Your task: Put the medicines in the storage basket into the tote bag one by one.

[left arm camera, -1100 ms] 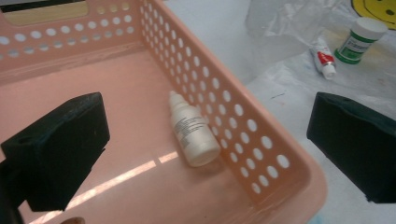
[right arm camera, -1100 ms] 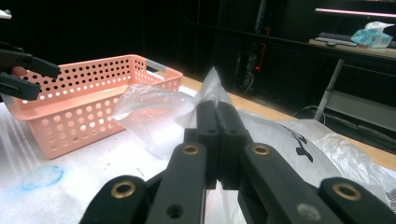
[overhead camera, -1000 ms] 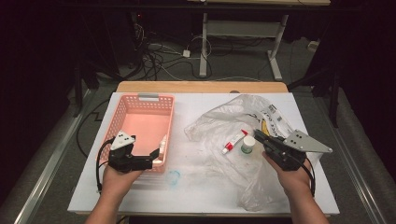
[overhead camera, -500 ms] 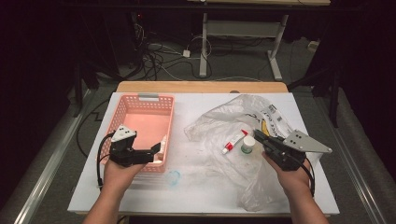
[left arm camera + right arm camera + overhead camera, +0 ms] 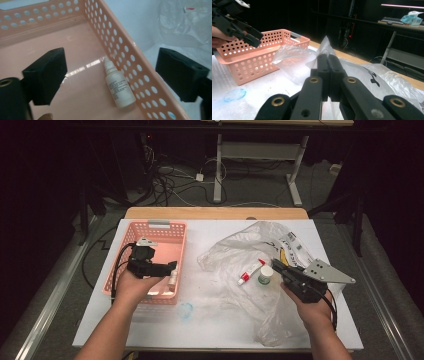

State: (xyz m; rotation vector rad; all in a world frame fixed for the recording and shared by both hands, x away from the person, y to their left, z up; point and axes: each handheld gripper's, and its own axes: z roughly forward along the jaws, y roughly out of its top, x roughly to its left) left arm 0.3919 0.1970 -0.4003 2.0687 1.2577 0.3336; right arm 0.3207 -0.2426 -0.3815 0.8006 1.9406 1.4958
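A pink perforated basket (image 5: 150,225) stands at the table's left. A small white dropper bottle (image 5: 172,280) lies on its floor against the right wall (image 5: 130,57). My left gripper (image 5: 170,267) hovers over the basket; its jaws have just been closing a little but stand wide apart and open, gripping nothing, with the bottle (image 5: 120,87) lying loose below them. My right gripper (image 5: 276,265) is shut, its tips (image 5: 328,58) pinching a peak of the clear plastic bag (image 5: 240,250). A red and white tube (image 5: 250,271) and a small white jar (image 5: 265,275) lie on the bag.
The white table top (image 5: 225,325) has a blue smudge (image 5: 185,310) in front of the basket. A wooden strip (image 5: 215,213) edges the far side. Beyond it, cables and a desk frame (image 5: 220,165) stand on the dark floor.
My left gripper has moved away from the basket's near edge, farther over its inside. The dropper bottle now shows on the basket floor. The right hand has stayed still.
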